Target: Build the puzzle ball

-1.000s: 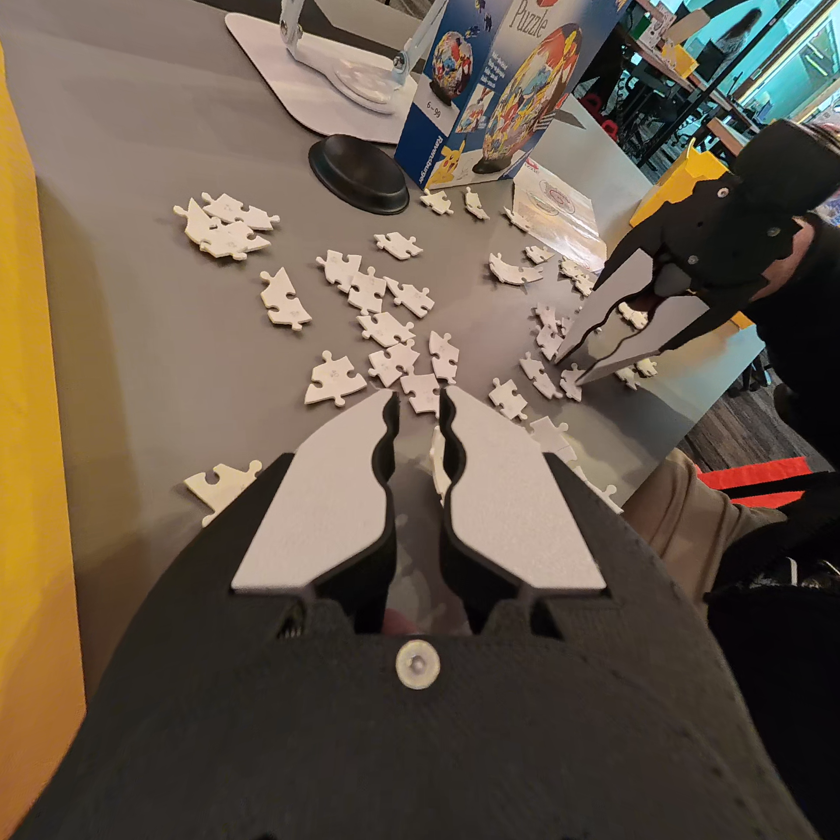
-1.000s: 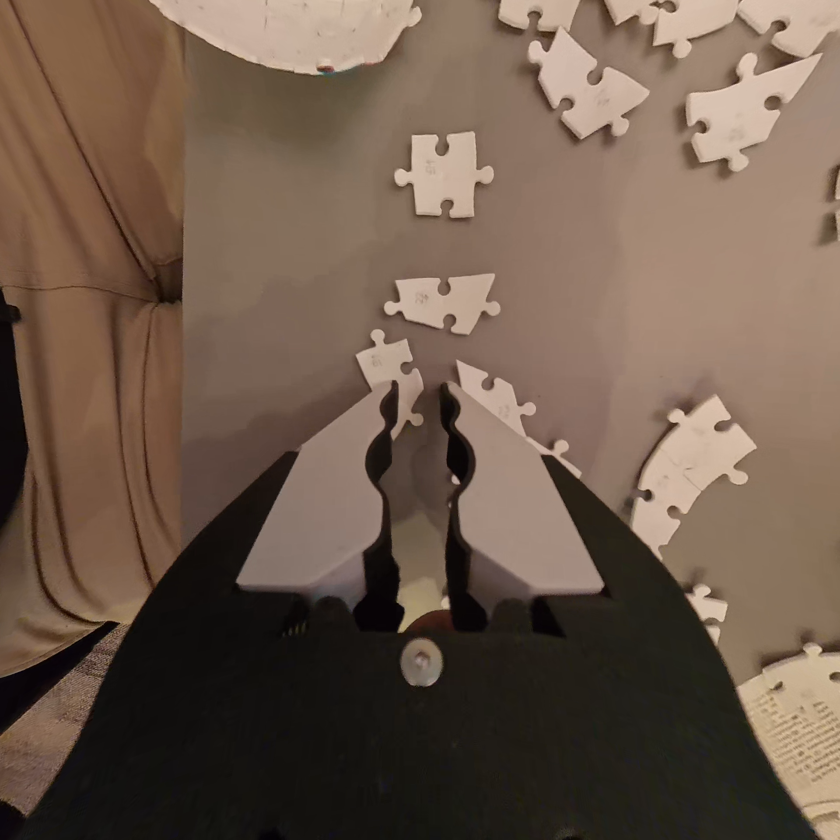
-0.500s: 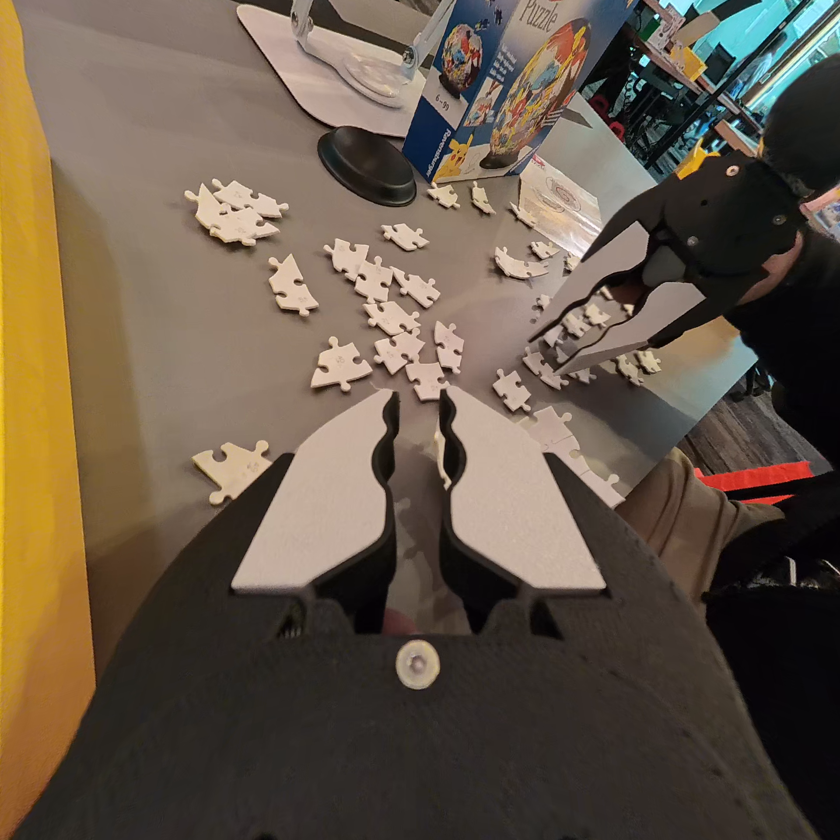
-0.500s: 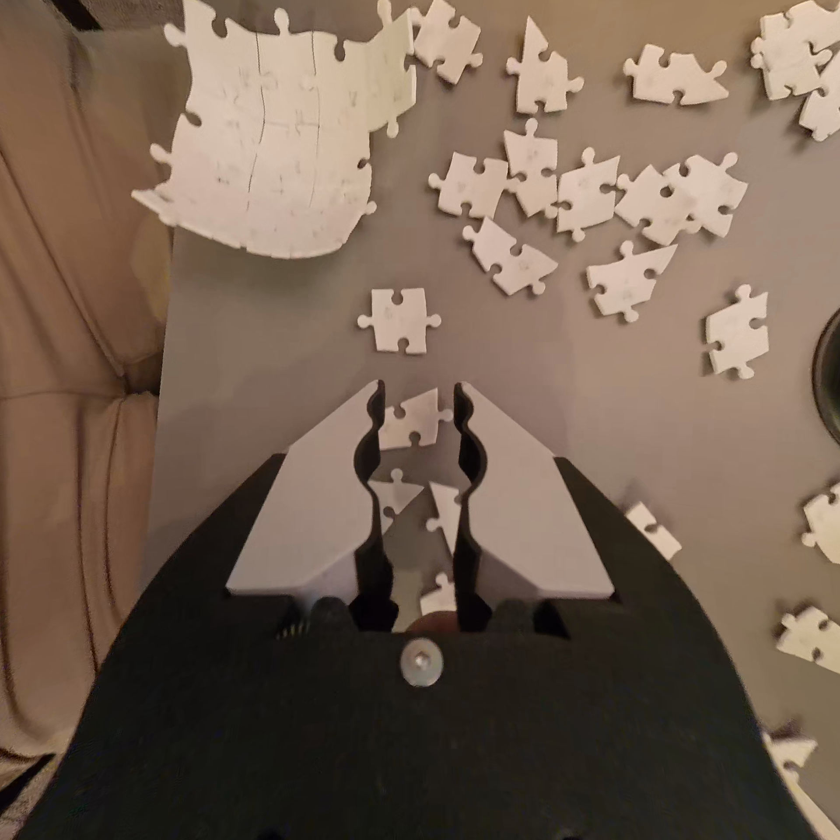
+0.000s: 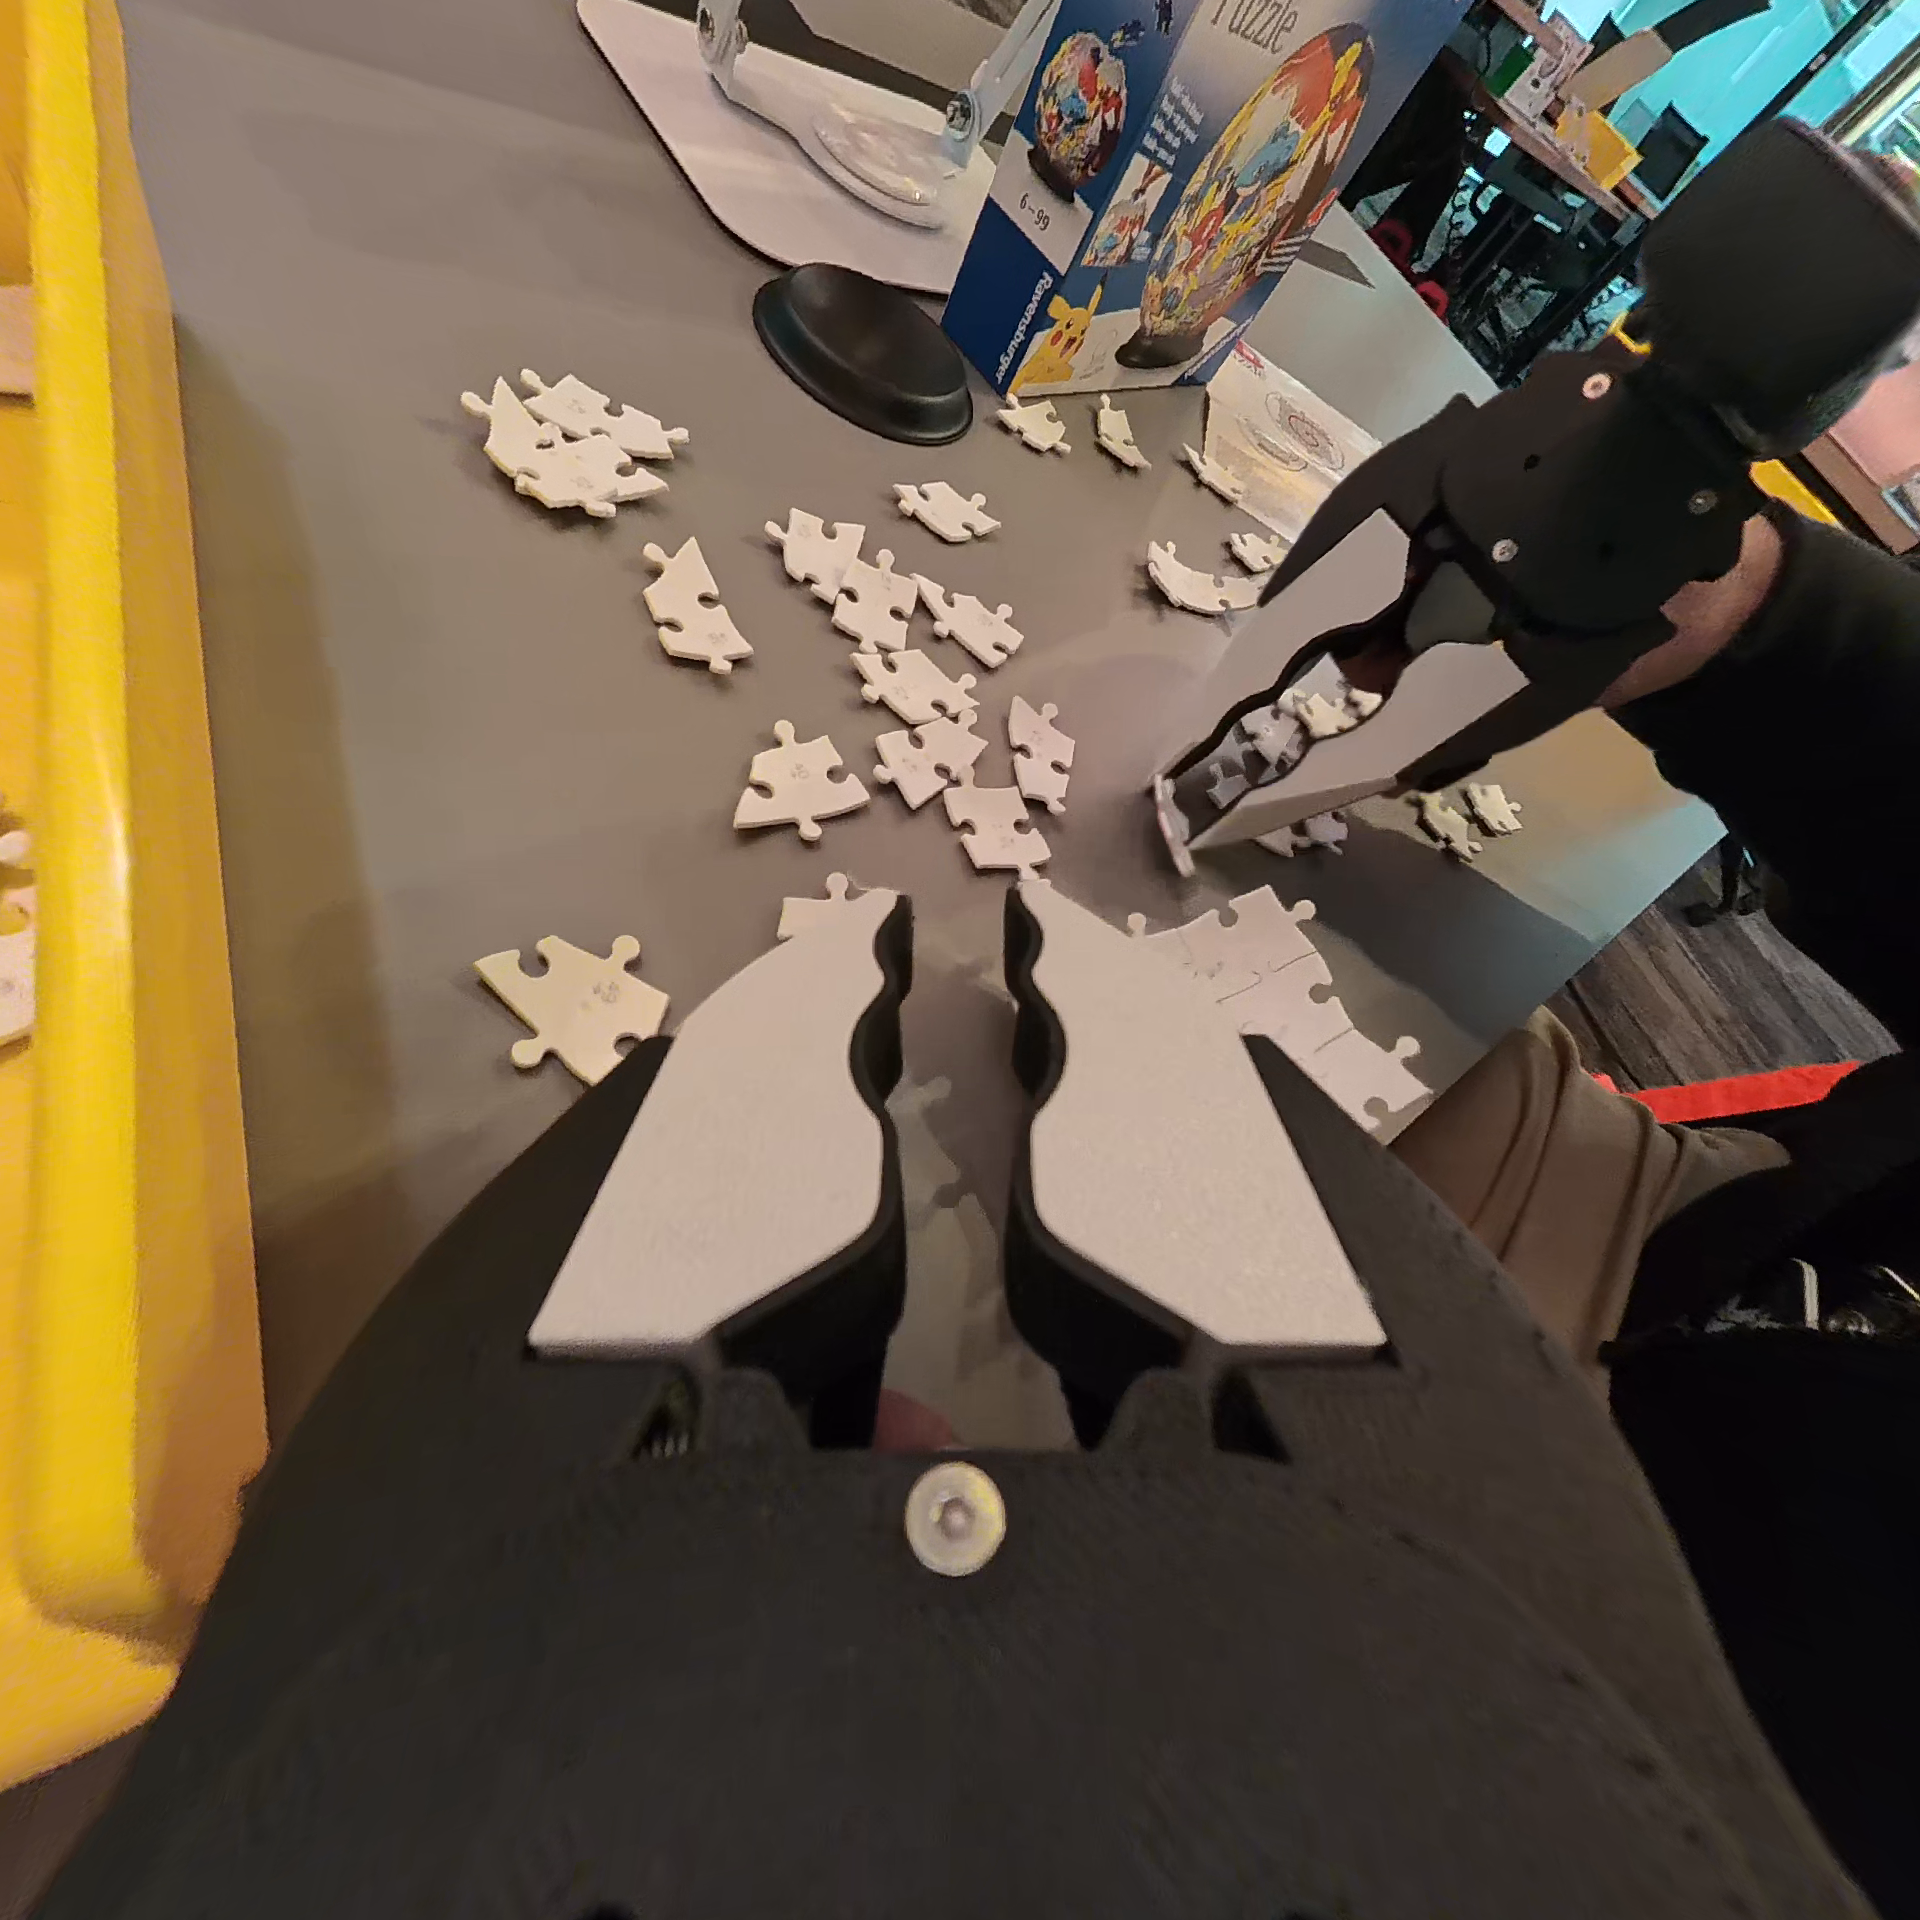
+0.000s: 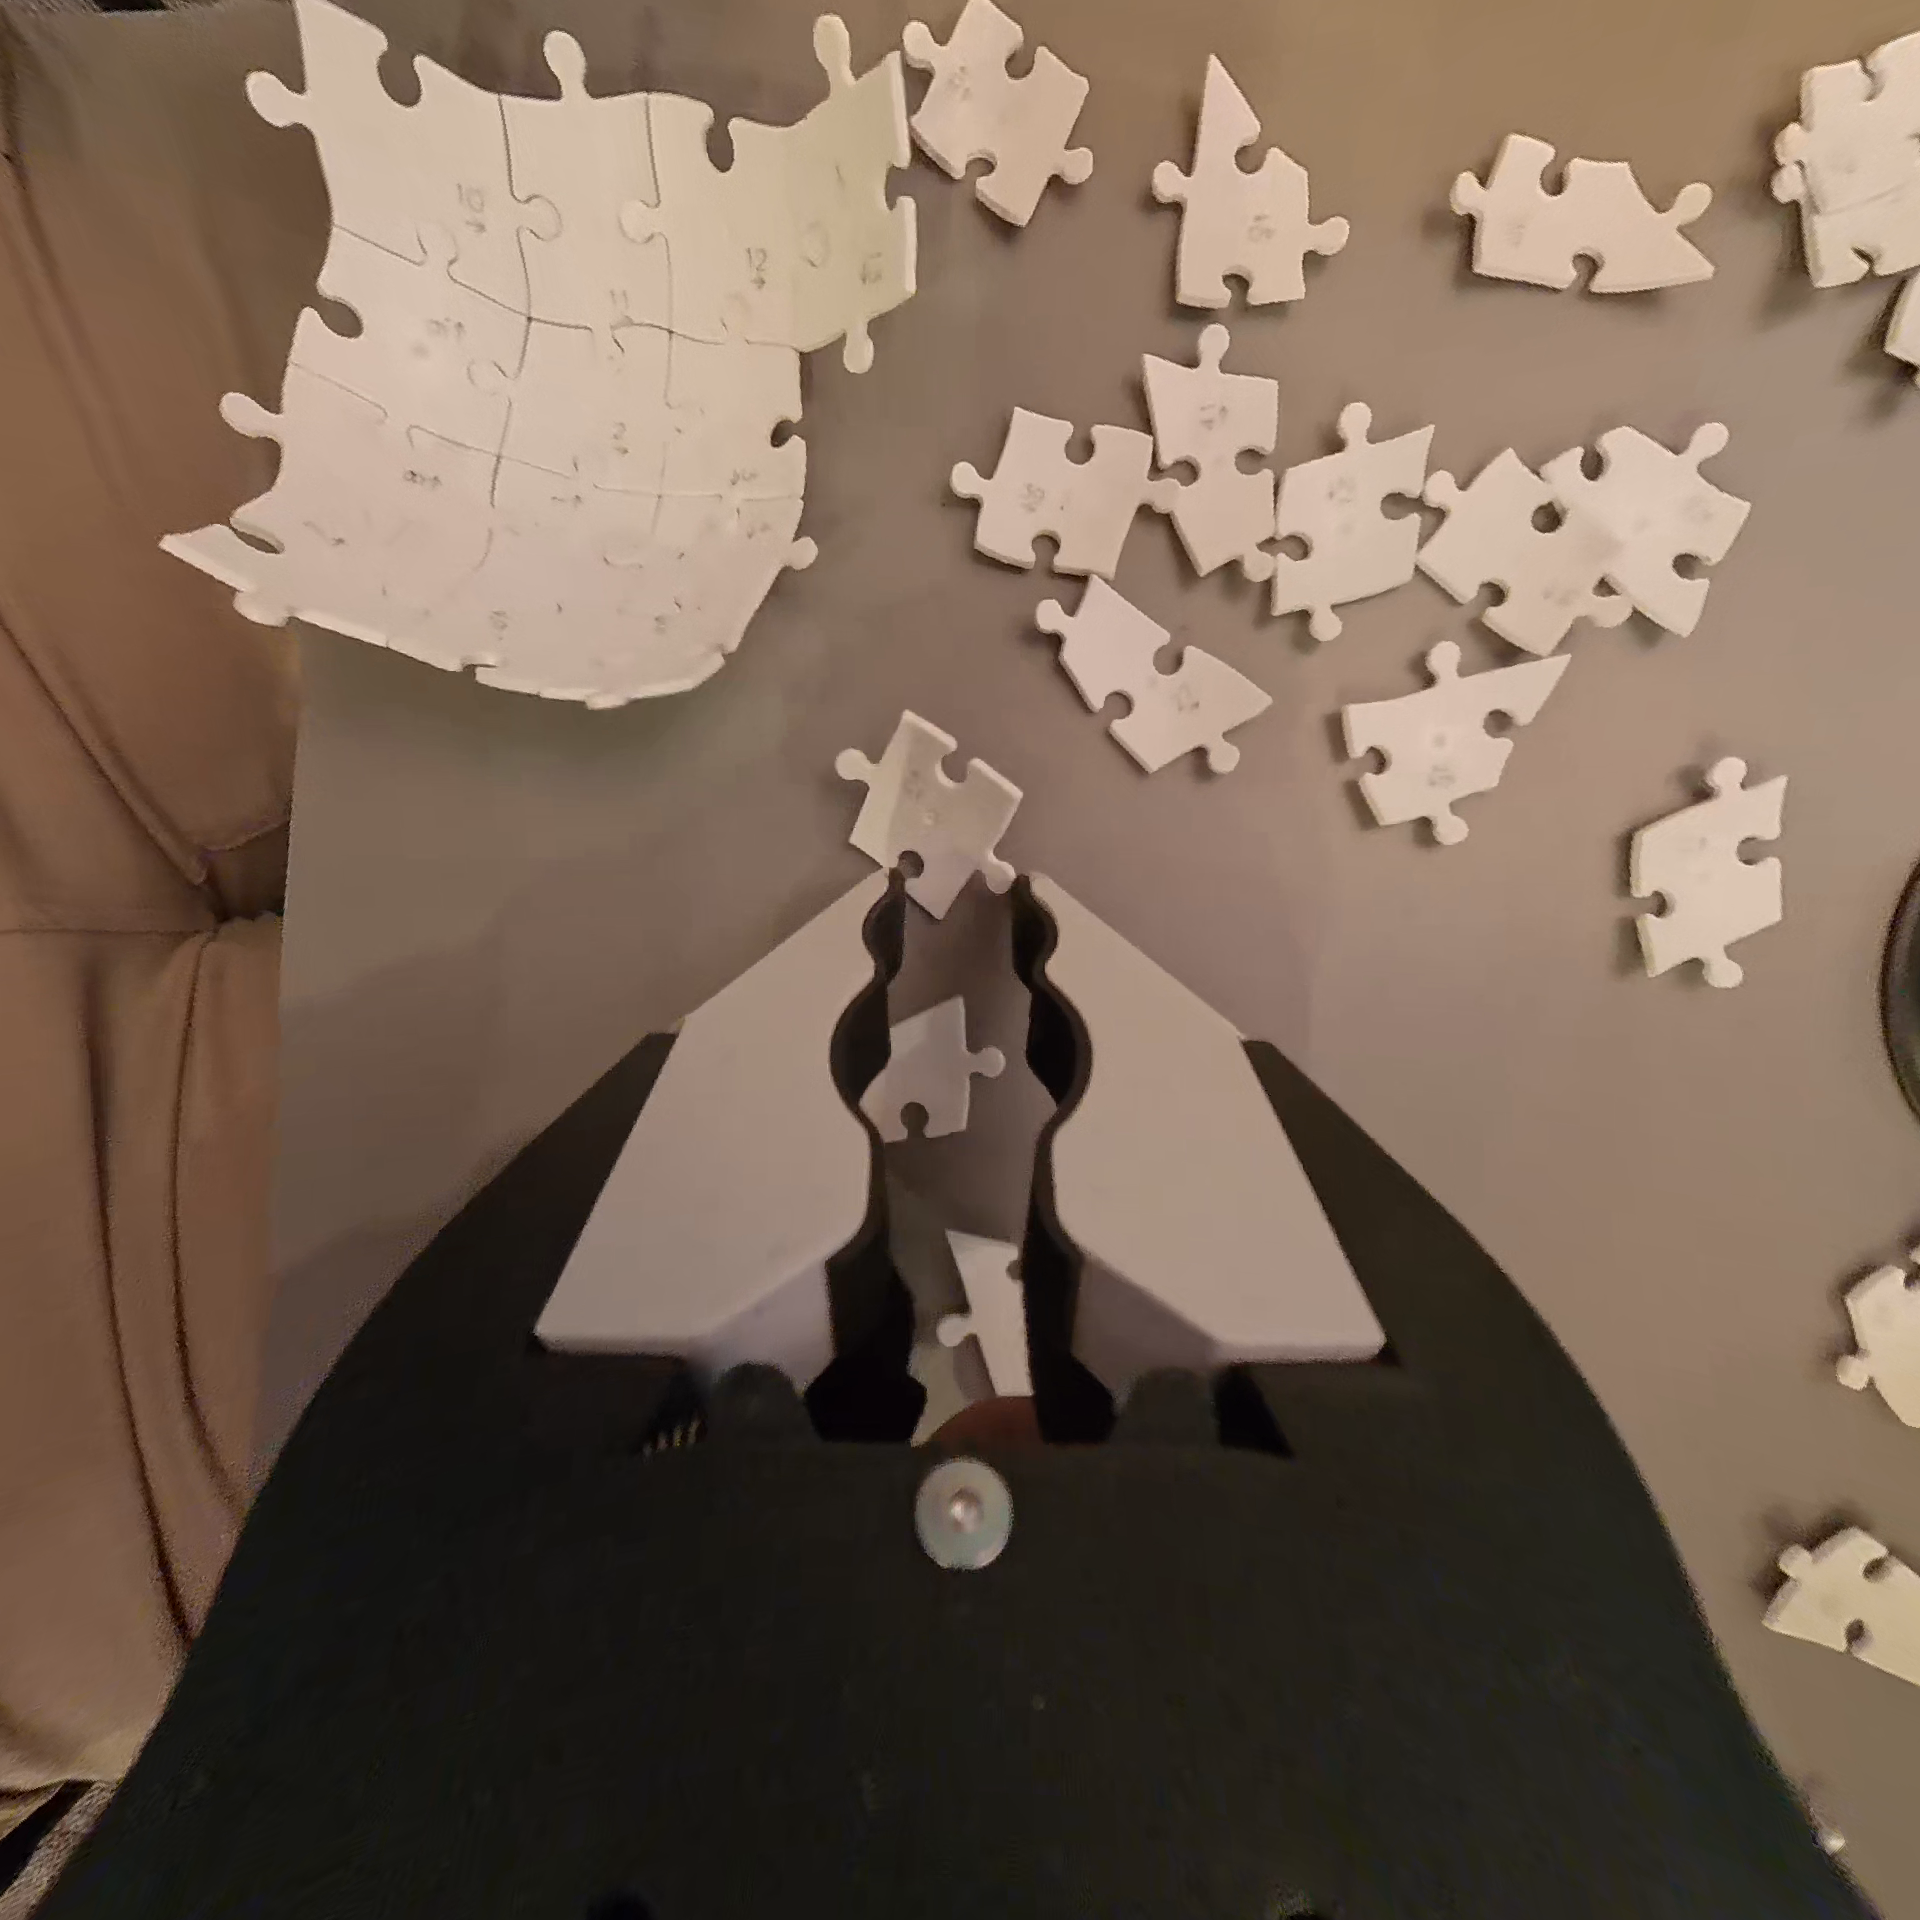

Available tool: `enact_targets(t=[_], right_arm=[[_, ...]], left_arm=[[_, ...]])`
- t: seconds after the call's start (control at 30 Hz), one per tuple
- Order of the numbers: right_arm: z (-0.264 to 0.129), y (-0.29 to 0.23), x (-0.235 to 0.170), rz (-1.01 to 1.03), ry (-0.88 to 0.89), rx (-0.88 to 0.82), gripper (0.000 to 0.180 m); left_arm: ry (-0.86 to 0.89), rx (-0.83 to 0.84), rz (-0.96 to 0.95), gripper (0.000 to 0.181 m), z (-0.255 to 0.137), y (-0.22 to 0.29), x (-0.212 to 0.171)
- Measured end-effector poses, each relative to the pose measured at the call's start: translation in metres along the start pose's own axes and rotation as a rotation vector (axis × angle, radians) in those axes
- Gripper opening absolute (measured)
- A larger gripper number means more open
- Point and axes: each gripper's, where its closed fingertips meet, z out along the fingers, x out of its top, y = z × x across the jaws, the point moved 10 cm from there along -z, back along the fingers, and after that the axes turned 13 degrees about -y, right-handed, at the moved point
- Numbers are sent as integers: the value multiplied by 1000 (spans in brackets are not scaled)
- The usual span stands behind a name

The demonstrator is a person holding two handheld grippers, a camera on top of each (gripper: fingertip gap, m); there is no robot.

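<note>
Grey table (image 5: 416,312) fills both views. A yellow bin wall (image 5: 104,935) runs along its left side. The near edge sits by a person's beige trouser leg (image 6: 125,935).

L gripper (image 5: 956,914) is low over the near part of the table, pointing across it. Its fingers are a narrow gap apart w/ nothing between them, only bare table. R gripper (image 6: 958,883) points steeply down, tips at the tabletop, held by a dark sleeve. Its fingers are also a narrow gap apart. One white loose piece (image 6: 930,816) sits tilted w/ its lower corner between the tips; can't tell if it's actually pinched.

Blue puzzle box (image 5: 1164,208) stands at the far side w/ printed writing and colourful ball pics. A white board (image 5: 748,156) lies just left of it and a printed leaflet (image 5: 1288,436) to its right.

The built section (image 6: 540,416) is curved, blank side up, w/ small handwritten nos. It lies at the near edge, partly over it, just right of the L gripper.

Black round base (image 5: 862,353) is in front of the box.

Scattered pieces (image 6: 1340,520) cluster mid-table, blank sides up, also numbered. Open table lies between them and the bin.
</note>
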Motion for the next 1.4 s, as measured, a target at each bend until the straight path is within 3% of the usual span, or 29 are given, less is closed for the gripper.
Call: enact_targets(t=[0.43,0.7,0.93,1.17,1.4], right_arm=[[-7,14,-12,42,0,-31,7],[-14,19,-7,55,40,-65,19],[-23,34,-5,160,146,-138,30],[-61,67,-21,490,557,-85,41],[-37,71,-15,464,454,-127,42]], left_arm=[[-106,80,35,16,0,-2,-8],[-219,178,51,16,4,-7,-19],[-177,248,61,18,-2,-9,-21],[17,271,82,22,-15,-3,-12],[-42,288,102,24,0,-4,-15]])
